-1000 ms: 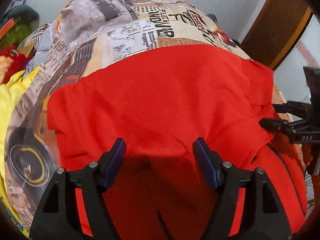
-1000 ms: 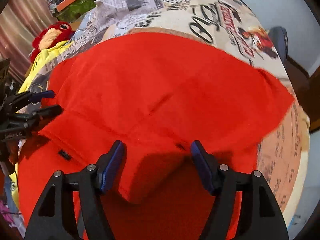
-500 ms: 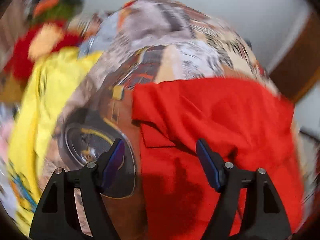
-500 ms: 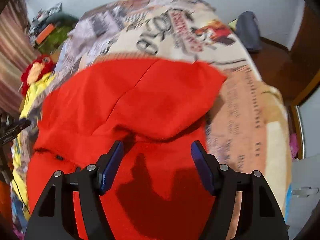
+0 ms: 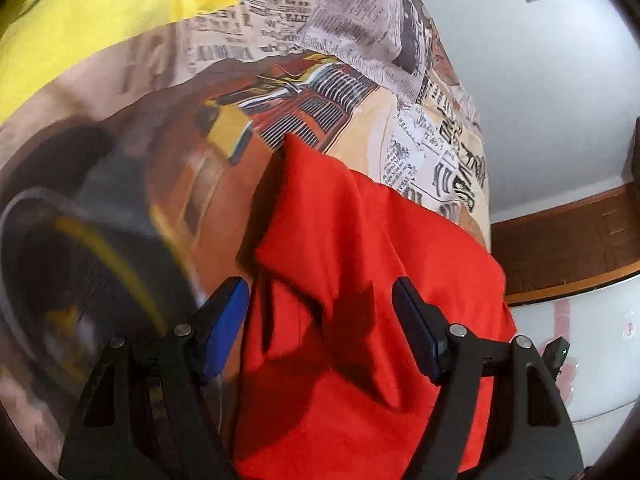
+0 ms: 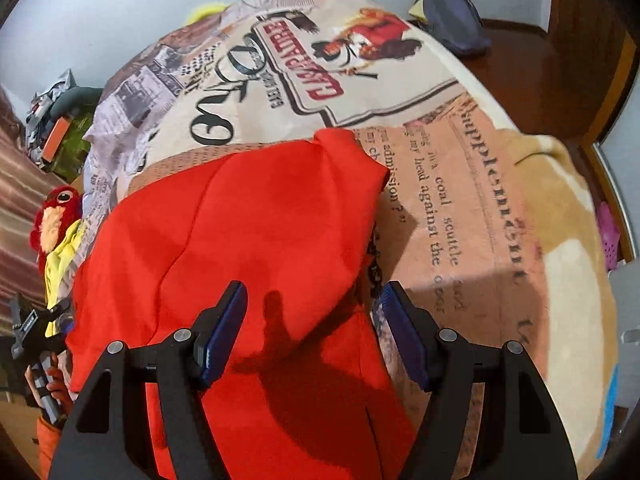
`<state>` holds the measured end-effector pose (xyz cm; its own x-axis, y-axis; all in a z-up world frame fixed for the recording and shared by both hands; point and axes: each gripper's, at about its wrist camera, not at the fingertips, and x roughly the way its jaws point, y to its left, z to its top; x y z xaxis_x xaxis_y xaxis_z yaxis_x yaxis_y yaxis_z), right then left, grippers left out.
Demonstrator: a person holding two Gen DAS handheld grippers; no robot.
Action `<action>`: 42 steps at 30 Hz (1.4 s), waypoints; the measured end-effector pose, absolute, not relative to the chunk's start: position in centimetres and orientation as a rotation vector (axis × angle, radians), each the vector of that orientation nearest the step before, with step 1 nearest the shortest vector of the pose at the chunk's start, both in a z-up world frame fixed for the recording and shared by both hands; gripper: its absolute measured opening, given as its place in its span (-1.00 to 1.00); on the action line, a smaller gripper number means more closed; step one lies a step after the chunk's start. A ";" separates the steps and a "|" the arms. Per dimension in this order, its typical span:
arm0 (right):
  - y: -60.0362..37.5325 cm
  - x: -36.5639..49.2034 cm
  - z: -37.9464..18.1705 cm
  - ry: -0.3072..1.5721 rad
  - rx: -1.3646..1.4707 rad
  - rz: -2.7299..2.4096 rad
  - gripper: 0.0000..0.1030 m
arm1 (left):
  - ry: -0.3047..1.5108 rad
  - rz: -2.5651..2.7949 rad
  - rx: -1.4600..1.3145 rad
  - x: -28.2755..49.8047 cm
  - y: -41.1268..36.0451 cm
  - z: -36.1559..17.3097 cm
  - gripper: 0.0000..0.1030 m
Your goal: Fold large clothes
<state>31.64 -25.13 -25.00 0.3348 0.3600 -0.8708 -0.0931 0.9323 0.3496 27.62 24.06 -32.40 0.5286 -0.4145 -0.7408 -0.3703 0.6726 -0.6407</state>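
A large red garment (image 5: 360, 280) lies partly folded on a bed with a newspaper-print cover (image 5: 280, 80). In the left wrist view my left gripper (image 5: 322, 320) is open and empty, hovering over the garment's left edge near a folded sleeve flap. In the right wrist view the garment (image 6: 248, 232) fills the middle, and my right gripper (image 6: 312, 320) is open and empty above its right edge. The left gripper (image 6: 36, 332) also shows at the far left of the right wrist view.
A yellow garment (image 5: 80, 12) lies at the bed's upper left. A red plush toy (image 6: 52, 216) sits by the bed's left side. A dark blue item (image 6: 452, 12) lies on the wooden floor (image 6: 520, 72) beyond the bed. A wooden board (image 5: 568, 240) stands at right.
Both grippers have swung outward: the left toward the garment's left edge, the right toward its right edge. Both stayed open. The garment lies in the same folded shape.
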 end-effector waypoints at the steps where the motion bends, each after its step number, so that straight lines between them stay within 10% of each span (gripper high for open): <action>1: -25.2 31.9 -25.3 1.201 0.264 0.306 0.29 | 1.054 -0.034 -0.859 28.2 23.9 -32.6 0.42; 7: -25.6 34.3 -27.1 1.189 0.383 0.346 0.34 | 1.072 -0.070 -0.756 31.0 21.9 -33.6 0.40; 10: -26.4 35.2 -27.2 1.149 0.471 0.371 0.23 | 1.088 -0.085 -0.737 31.4 21.1 -33.8 -0.03; 12: -26.2 35.6 -27.2 1.152 0.472 0.380 -0.23 | 1.107 -0.093 -0.795 31.3 21.5 -34.5 -0.54; 15: -25.7 35.4 -26.4 1.135 0.452 0.387 -0.65 | 1.093 -0.090 -0.853 31.2 22.2 -34.2 -0.68; 29: -21.7 36.7 -17.8 0.890 0.249 0.418 -0.76 | 0.869 -0.050 -0.379 36.6 18.8 -20.2 -0.73; 42: -21.5 41.2 -23.5 0.990 0.202 0.291 -0.69 | 1.067 0.041 -0.340 42.1 21.2 -29.4 -0.58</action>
<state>41.16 -21.49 -23.55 0.5148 0.3311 -0.7908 -0.1492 0.9430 0.2976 42.08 21.20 -29.35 0.4874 -0.1300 -0.8635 -0.1966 0.9471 -0.2535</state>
